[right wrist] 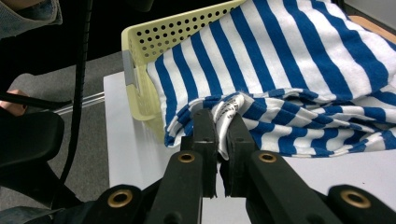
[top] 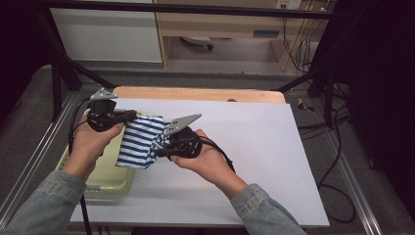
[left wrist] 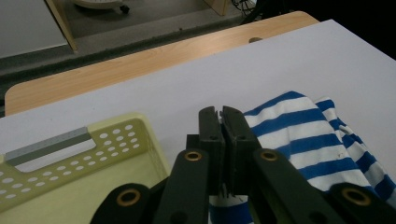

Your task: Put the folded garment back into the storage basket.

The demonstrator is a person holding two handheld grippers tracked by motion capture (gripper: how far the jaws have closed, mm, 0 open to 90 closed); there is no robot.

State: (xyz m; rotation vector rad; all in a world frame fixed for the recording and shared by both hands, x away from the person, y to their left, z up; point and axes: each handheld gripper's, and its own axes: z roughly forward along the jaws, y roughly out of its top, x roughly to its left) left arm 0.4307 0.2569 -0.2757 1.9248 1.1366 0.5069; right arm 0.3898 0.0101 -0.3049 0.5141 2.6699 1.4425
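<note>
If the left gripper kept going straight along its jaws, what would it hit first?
Probably nothing close: past the left gripper, shut on the striped cloth, lies bare white table sheet, then the wooden edge. The yellow basket sits off to one side. Depth is uncertain.

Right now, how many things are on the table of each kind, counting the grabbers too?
Blue and white striped cloth: 1
Pale yellow basket: 1
Grippers: 2, the left gripper and the right gripper, both pinching the cloth
Total: 4
</note>
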